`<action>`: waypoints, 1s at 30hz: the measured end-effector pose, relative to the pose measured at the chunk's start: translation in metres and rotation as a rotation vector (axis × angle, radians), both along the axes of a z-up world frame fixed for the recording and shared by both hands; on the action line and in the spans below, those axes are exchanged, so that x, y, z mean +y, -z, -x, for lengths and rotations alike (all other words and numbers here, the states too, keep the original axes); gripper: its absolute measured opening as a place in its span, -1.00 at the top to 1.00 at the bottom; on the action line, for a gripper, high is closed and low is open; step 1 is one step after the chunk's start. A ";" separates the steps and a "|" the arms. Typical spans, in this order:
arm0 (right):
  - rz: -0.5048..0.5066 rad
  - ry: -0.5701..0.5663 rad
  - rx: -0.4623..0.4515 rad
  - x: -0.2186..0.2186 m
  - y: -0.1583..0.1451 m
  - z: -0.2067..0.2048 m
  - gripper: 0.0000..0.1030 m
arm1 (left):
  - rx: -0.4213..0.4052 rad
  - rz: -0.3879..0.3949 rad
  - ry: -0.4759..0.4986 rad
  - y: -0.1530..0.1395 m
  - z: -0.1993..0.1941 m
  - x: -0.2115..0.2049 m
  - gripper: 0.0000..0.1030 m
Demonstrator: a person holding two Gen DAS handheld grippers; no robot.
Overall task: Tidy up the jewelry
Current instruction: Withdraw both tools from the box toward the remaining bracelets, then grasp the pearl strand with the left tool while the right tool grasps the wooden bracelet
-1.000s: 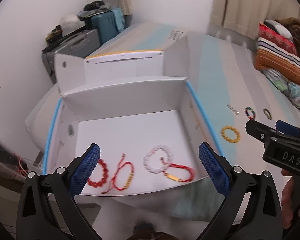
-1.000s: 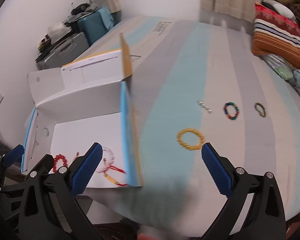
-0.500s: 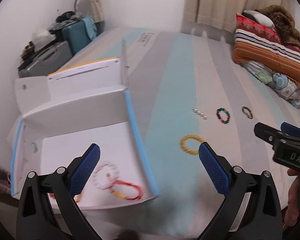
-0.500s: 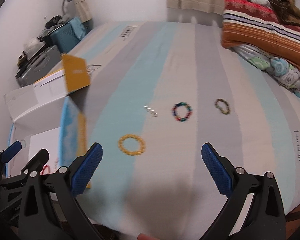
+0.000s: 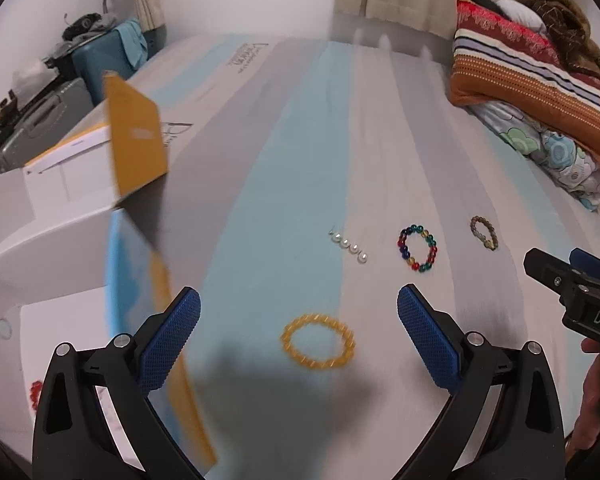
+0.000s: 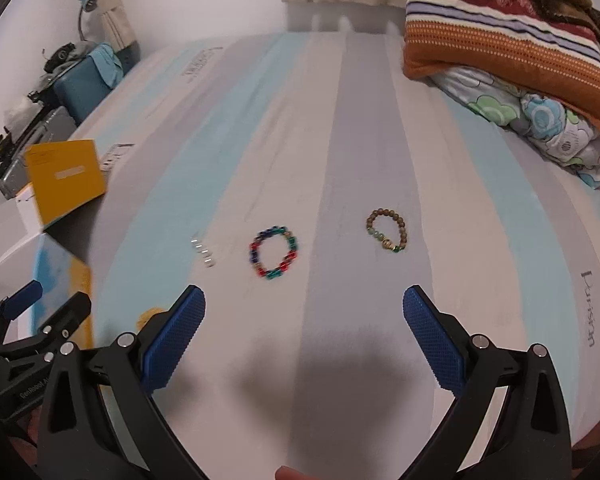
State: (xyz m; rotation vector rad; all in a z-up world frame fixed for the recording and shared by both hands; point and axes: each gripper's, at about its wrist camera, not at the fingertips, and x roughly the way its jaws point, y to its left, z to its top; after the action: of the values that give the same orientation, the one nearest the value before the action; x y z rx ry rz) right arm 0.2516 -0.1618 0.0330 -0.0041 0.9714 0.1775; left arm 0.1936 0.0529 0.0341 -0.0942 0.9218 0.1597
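— Four still outside the box (image 5: 60,216), loose on the striped mattress (image 5: 300,120) to its right: yellow bead bracelet (image 5: 318,340) nearest it, pearl strand (image 5: 348,246) beyond, then multicolour bracelet (image 5: 417,249), and brown-green bracelet (image 5: 483,233) farthest from it.

— Swung off the box just now?

— Yes. No longer looks down into it; faces off to its right, with only a red bracelet (image 5: 36,390) glimpsed inside. Probably means drop-off done, next pickup starting.

— Tongs?

— Left gripper (image 5: 298,304) spread wide, empty, hovering right of the box over the yellow ring. Right gripper (image 6: 304,300) likewise released and empty, farther from the box, aimed between the multicolour and brown-green loops.

— Materials?

— Small hard round beads, glossy on the multicolour one, strung as floppy loops. Pearls in a short straight row. Soft cloth beneath; stiff white card, blue-edged, for the box.
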 end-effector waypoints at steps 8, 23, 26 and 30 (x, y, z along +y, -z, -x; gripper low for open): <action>0.042 0.013 0.094 -0.019 0.054 -0.075 -0.85 | 0.051 0.002 0.015 0.033 -0.064 -0.020 -0.88; 0.013 0.021 0.195 -0.036 0.116 -0.149 -0.85 | 0.193 0.032 0.009 0.096 -0.122 -0.026 -0.88; 0.009 0.015 0.211 -0.040 0.127 -0.157 -0.85 | 0.205 0.006 0.000 0.104 -0.131 -0.027 -0.87; -0.002 0.037 0.219 -0.049 0.135 -0.163 -0.77 | 0.218 0.008 -0.005 0.112 -0.137 -0.029 -0.86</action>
State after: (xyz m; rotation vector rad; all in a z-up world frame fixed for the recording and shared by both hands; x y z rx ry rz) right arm 0.4146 -0.2107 -0.1019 0.0363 1.1893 0.1467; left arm 0.3309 0.0236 -0.0783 -0.0876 1.1400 0.1732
